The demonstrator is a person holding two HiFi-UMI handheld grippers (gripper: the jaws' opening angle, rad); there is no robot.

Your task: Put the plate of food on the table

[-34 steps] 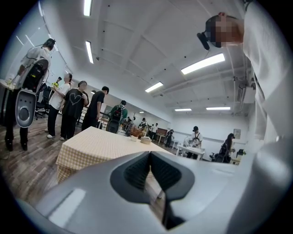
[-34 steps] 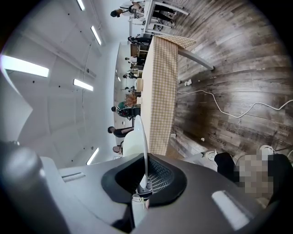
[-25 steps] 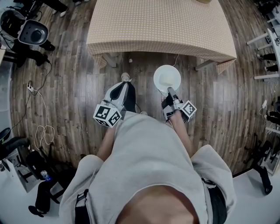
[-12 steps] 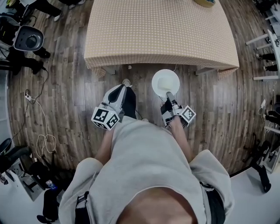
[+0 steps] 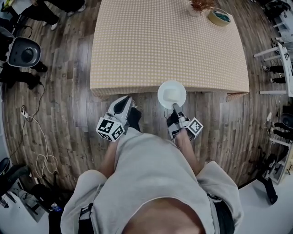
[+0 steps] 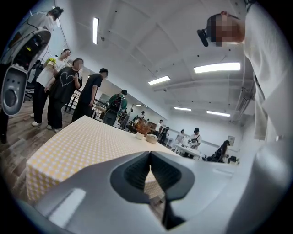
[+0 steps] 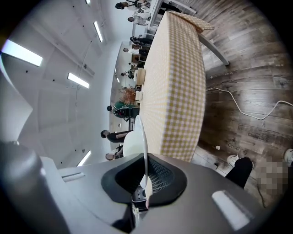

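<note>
A white plate (image 5: 171, 93) with pale contents hangs level at the near edge of the table (image 5: 137, 45), which wears a yellow checked cloth. My right gripper (image 5: 174, 107) is shut on the plate's near rim. In the right gripper view the plate (image 7: 143, 137) shows edge-on, pinched between the jaws of the right gripper (image 7: 145, 161), with the table (image 7: 176, 91) just beyond. My left gripper (image 5: 128, 99) hangs in front of the table edge, shut and empty. In its own view the left gripper (image 6: 150, 156) points across the tabletop (image 6: 87, 141).
A small vase of dried plants (image 5: 200, 5) and a round roll (image 5: 219, 17) stand at the table's far right corner. Cables (image 5: 41, 137) lie on the wooden floor at left, near dark equipment (image 5: 20, 51). White furniture legs (image 5: 279, 45) stand at right. Several people (image 6: 68, 87) stand beyond the table.
The person has stepped up to the table. The plate, still held by the right gripper, has gone from over the floor to the table's near edge. The left gripper came along.
</note>
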